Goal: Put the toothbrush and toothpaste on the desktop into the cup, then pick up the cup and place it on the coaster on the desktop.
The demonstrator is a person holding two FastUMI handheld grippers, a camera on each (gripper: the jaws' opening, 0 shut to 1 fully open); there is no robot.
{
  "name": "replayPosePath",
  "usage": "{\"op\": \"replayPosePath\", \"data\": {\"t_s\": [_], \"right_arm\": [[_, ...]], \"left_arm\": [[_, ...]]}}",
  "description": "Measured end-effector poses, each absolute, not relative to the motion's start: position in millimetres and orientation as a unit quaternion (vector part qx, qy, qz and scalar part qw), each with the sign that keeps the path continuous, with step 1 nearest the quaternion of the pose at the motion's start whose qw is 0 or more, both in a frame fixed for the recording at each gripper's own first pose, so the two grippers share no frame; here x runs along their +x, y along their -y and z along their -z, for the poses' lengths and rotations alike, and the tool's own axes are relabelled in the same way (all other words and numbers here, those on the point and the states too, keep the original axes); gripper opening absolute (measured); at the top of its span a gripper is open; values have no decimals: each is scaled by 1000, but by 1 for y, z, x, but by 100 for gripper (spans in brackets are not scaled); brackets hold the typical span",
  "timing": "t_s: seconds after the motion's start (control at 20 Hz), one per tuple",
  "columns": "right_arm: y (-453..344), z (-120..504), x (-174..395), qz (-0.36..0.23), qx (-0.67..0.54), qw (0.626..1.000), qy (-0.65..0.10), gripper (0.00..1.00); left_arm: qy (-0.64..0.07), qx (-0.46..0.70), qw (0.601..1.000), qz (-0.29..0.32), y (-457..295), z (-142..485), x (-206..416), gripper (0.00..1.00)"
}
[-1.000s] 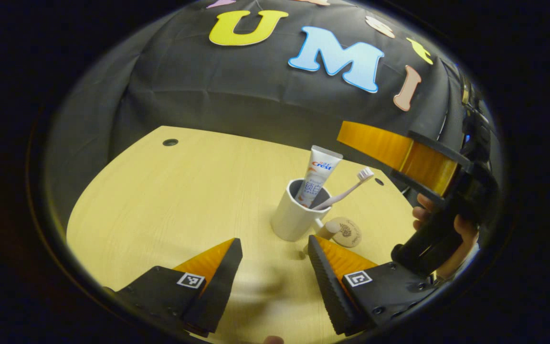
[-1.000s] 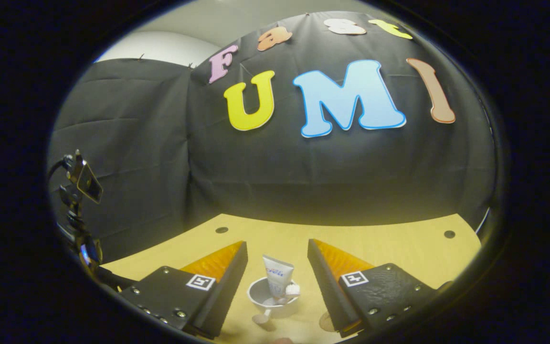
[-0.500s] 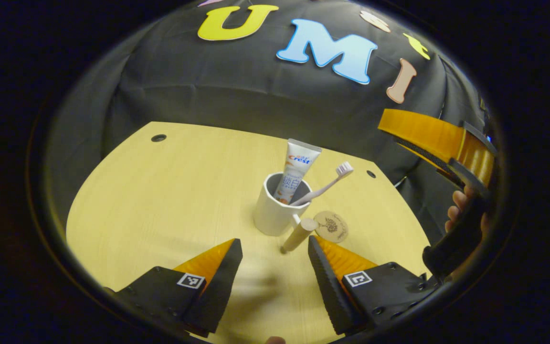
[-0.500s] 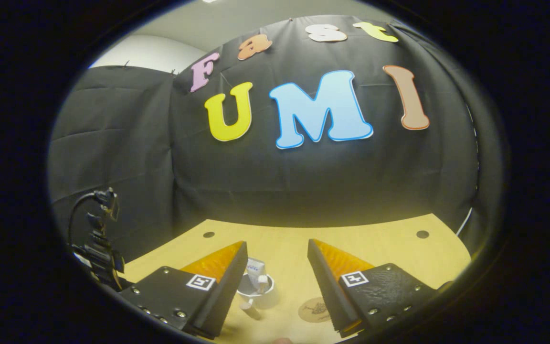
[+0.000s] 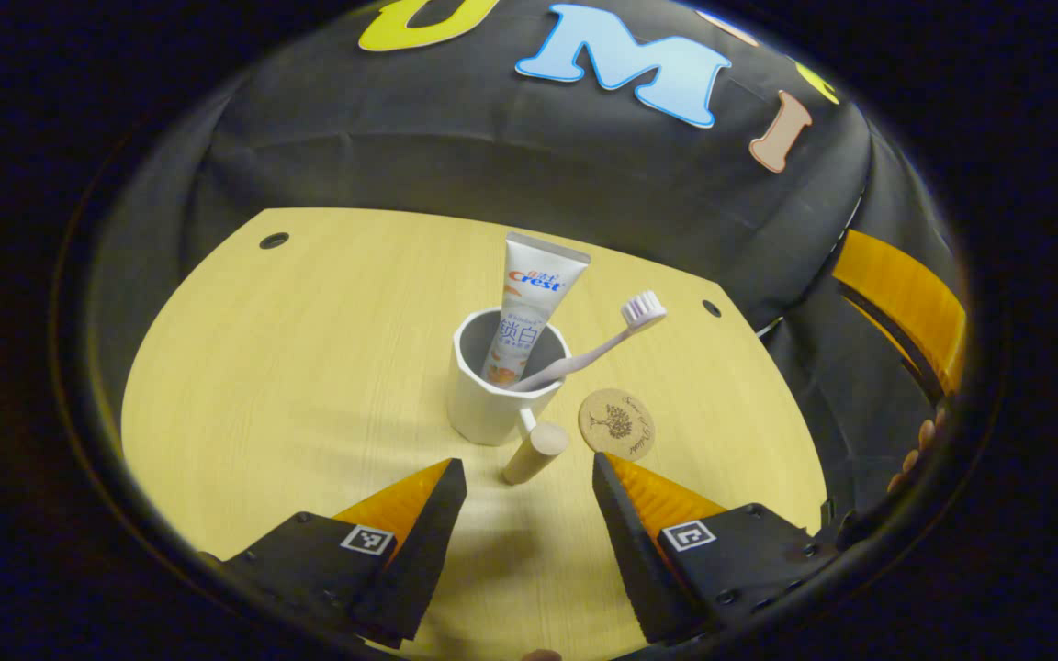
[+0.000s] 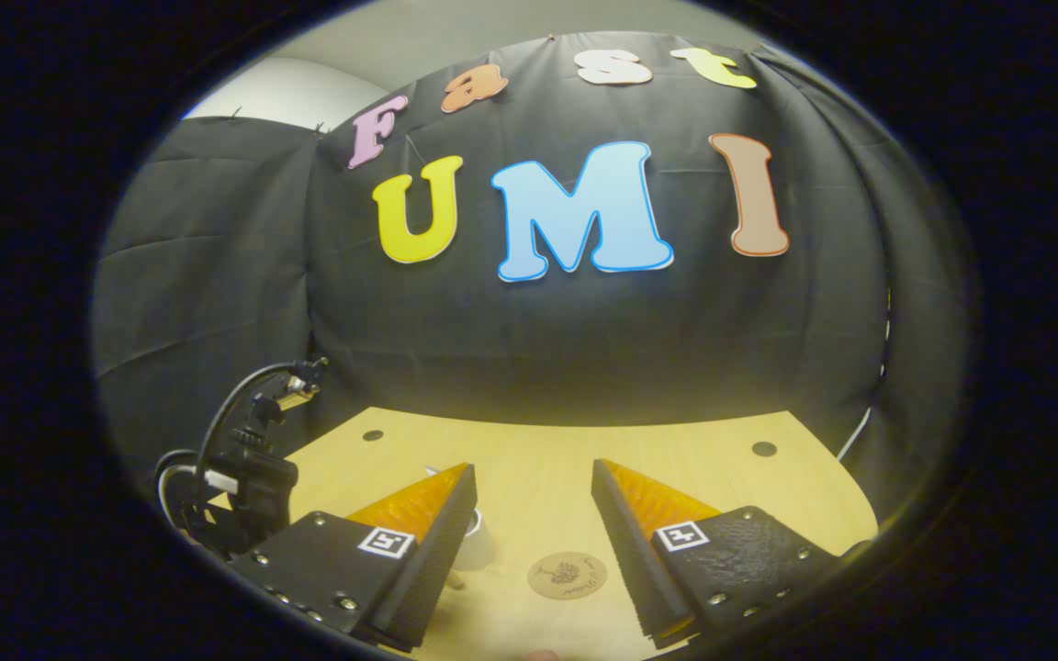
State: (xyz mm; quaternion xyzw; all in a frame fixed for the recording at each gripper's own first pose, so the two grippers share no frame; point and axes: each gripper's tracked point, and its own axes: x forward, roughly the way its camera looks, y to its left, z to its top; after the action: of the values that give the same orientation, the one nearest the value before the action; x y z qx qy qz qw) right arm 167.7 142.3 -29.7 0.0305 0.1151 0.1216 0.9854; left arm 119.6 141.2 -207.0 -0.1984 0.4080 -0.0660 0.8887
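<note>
In the left gripper view, the left gripper (image 5: pixel 529 477) hangs over the desktop (image 5: pixel 309 367) with its fingers spread and nothing between them. Ahead stands the cup (image 5: pixel 492 395), holding the upright toothpaste (image 5: pixel 534 294) and the leaning toothbrush (image 5: pixel 598 344); its wooden handle (image 5: pixel 535 452) points toward the gripper. Just right lies the coaster (image 5: pixel 617 423), bare. In the right gripper view, the right gripper (image 6: pixel 534 514) is likewise spread and empty.

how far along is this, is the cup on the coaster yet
Done: toothpaste and toothbrush stand in the cup. In hand: nothing; left gripper is open before the cup's handle. Left: the cup sits on the table beside the coaster, not on it.
</note>
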Motion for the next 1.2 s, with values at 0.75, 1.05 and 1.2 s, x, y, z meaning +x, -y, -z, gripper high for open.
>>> {"op": "replayPosePath", "data": {"t_s": [0.75, 1.05, 1.2], "right_arm": [[-89, 75, 179, -79, 80, 976, -187, 81], [-80, 87, 182, -76, 88, 972, -204, 81], [-75, 91, 183, -74, 94, 970, -210, 81]], "left_arm": [[-528, -198, 825, 46, -119, 246, 167, 88], [-562, -196, 803, 34, -117, 263, 172, 86], [-574, -215, 790, 17, -118, 272, 174, 77]]}}
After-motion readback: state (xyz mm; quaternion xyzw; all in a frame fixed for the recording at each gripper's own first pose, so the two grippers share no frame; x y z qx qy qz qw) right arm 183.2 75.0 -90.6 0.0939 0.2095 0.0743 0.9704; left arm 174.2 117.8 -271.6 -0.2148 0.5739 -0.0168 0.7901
